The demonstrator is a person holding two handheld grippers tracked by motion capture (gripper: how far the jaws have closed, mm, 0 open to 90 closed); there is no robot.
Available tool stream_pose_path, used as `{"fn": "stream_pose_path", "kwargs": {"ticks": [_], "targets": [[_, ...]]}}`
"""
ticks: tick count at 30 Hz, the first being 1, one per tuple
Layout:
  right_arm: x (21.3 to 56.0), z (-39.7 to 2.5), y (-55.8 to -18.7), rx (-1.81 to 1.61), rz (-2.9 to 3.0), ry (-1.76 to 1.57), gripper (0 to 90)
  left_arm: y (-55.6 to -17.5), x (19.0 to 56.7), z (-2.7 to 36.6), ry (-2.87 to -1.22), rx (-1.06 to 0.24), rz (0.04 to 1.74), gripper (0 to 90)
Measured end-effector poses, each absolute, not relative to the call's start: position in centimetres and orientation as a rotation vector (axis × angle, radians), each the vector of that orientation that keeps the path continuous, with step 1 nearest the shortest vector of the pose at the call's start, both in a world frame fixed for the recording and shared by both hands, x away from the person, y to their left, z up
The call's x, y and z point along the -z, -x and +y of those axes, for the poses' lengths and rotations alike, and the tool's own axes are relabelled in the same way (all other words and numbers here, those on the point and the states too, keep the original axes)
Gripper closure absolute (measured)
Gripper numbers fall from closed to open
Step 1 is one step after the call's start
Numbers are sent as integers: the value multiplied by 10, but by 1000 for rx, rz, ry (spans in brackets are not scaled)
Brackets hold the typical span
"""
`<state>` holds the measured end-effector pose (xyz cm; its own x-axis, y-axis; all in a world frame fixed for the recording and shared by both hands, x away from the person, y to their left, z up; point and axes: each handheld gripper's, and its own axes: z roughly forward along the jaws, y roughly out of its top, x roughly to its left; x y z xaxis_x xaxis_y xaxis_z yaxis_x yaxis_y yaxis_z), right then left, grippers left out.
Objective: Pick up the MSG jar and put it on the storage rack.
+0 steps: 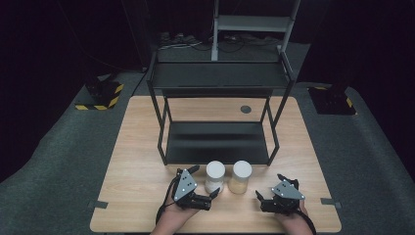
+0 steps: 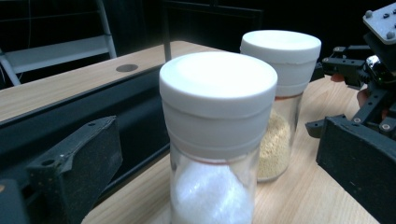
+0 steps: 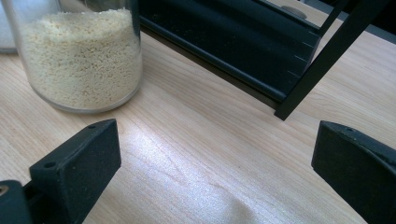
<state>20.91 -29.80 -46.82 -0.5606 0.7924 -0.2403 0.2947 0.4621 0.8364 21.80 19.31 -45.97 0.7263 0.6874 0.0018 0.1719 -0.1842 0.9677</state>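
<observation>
Both jaws wide apart; left gripper [image 1: 204, 186] flanking white-filled jar [image 1: 215, 176].

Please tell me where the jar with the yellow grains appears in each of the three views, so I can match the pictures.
High view: the jar with yellow grains stands near the front of the table, right of the jar with white powder.
Left gripper view: it stands behind and right of the white-powder jar.
Right gripper view: its lower body is at upper left, cap cut off.
Shared landmark: the black shelf rack behind the jars.
</observation>
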Motion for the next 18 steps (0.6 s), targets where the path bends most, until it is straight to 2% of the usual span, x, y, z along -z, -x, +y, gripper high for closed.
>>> {"fn": "stream_pose_path", "kwargs": {"ticks": [11, 18], "targets": [[468, -298, -209, -1023, 2081, -901, 3, -232, 464, 182, -1705, -499, 695, 12], [469, -299, -209, -1028, 2081, -903, 3, -237, 468, 179, -1704, -483, 707, 81]]}}
